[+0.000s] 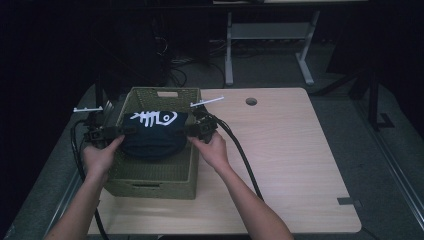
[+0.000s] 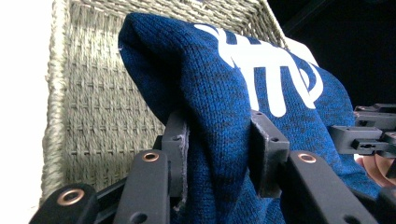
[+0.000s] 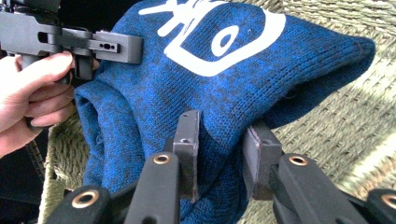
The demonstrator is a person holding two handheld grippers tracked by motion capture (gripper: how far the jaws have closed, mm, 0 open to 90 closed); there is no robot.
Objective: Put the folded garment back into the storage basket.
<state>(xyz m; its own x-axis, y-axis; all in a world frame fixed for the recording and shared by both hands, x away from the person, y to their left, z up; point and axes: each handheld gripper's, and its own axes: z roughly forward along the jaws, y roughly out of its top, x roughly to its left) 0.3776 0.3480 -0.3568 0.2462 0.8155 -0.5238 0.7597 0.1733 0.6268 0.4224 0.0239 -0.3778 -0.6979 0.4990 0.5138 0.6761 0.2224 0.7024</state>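
Blue knit garment (image 1: 151, 136), flecked with black, stretched between left gripper (image 1: 119, 132) and right gripper (image 1: 192, 128), hanging over the open top of a woven olive-green basket (image 1: 150, 180) near the left end of a pale wooden table (image 1: 295, 165). Sagging in the middle, above the basket's inside; from the high view, impossible to tell whether touching the basket floor. Printed in white across the upper face: a large stylised design of strokes and a rounded loop, not readable as words.

In the left gripper view, left gripper (image 2: 219, 140) clenched on a thick fold at one edge of the garment (image 2: 224, 84), cloth bunched between both black jaws, woven basket wall (image 2: 93, 102) just behind. In the right gripper view, right gripper (image 3: 222, 149) clamped likewise on the opposite edge of the garment (image 3: 196, 88), fabric pinched and puckered between the pads, basket weave (image 3: 336, 116) beneath. Jaws of both narrowed tight around the knit. Farther off in that same view, the other gripper held in a hand (image 3: 32, 93) beside the garment.
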